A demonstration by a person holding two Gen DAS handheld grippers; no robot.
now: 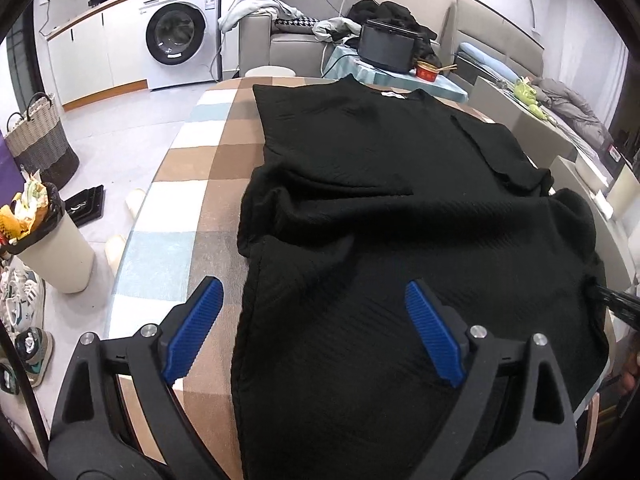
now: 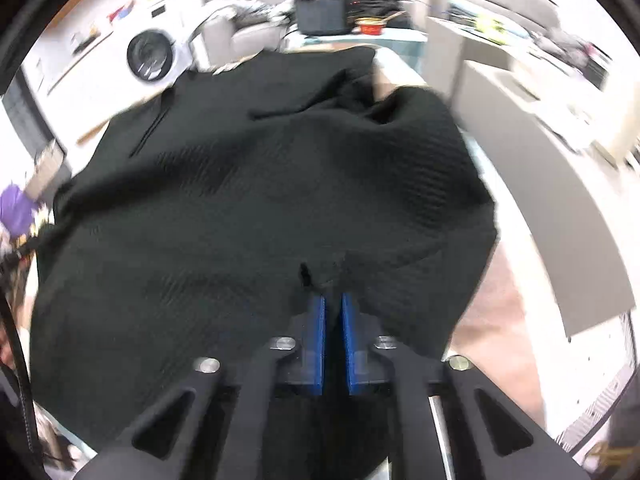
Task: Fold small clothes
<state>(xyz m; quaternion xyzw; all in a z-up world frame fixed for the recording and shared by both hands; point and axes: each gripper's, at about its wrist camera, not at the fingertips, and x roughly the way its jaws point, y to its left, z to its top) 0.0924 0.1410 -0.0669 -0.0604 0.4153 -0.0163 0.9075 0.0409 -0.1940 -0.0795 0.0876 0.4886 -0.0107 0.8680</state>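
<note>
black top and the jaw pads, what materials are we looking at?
Black top: looks like a soft matte knit, judging by its fine diagonal ribbed texture and limp folds; exact fibre can't be told. Left gripper pads: blue, finely ridged, matte, probably rubber or printed plastic.

Bright, even indoor light; left wrist view sharp, right wrist view motion-blurred and overexposed; fisheye edges curve into black.
</note>
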